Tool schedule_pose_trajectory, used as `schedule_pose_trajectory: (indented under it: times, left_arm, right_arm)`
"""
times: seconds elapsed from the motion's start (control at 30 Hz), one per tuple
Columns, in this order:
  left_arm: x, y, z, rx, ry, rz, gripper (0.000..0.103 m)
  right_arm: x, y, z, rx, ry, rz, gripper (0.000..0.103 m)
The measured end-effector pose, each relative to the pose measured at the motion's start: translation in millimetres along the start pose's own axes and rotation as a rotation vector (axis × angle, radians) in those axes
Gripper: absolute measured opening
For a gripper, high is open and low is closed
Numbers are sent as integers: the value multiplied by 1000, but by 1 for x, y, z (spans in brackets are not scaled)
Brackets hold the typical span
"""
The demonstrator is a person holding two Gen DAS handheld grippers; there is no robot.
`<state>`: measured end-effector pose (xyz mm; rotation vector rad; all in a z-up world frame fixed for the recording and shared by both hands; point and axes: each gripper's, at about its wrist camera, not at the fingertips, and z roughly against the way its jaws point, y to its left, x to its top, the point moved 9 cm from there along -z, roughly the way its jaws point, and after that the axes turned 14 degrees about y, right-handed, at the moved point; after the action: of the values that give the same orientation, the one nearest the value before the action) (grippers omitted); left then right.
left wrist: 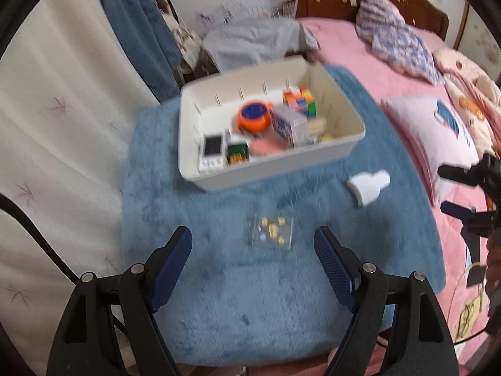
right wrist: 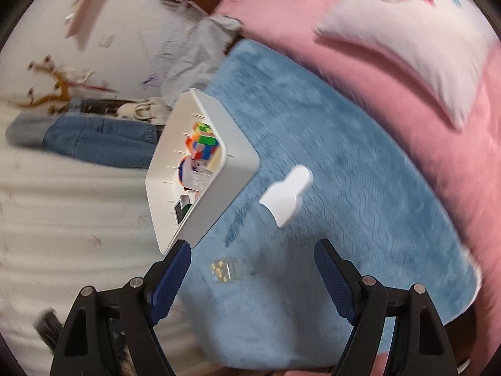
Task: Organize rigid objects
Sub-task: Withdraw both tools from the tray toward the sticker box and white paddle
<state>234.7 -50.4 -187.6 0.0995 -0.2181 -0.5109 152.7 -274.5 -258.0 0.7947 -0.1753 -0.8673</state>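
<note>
Both claws stand wide with nothing between their pads. My left gripper [left wrist: 253, 261] hangs over the blue rug [left wrist: 219, 297], and a clear packet of small gold pieces [left wrist: 270, 231] lies on it just ahead at twelve o'clock. Past that, at two o'clock, lies a white plastic fitting [left wrist: 369, 187]. My right gripper [right wrist: 253, 277] sees the same fitting [right wrist: 286, 192] at twelve. Farthest, at eleven o'clock in my left view, the white bin [left wrist: 328, 153] holds a colour cube [left wrist: 302, 101], an orange tape roll [left wrist: 253, 116] and small boxes.

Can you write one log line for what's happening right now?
left claw: open, empty | right claw: open, empty | white bottle, clear packet: on rug | bin: partly filled
</note>
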Motion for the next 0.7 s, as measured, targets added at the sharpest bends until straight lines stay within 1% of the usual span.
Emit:
schedule_pose_trajectory:
  times: [0.07,0.17,0.37,0.47,0.57,0.7]
  left_arm:
    - [-5,-2,-16,-26,54,2,83]
    - [-10,-5,-37,-60,128,1,83]
    - [-15,-10,-78,-128,264,-21,86]
    - [-12,-10,-100,-139,323,-31,87]
    - [-6,-8,-123,-146,374,-55,87]
    - [1,-7,-147,-146,416,-90,87]
  right_arm:
    - [1,-7,-9,29,25,-57,82]
    - [3,-15,-26,38,63,-128,82]
    - [11,-21,-56,57,85,-237,82]
    - [17,-22,-70,59,80,-285,82]
    - [23,-24,-82,37,61,-324,82]
    - [31,-27,-97,6,42,-364,82]
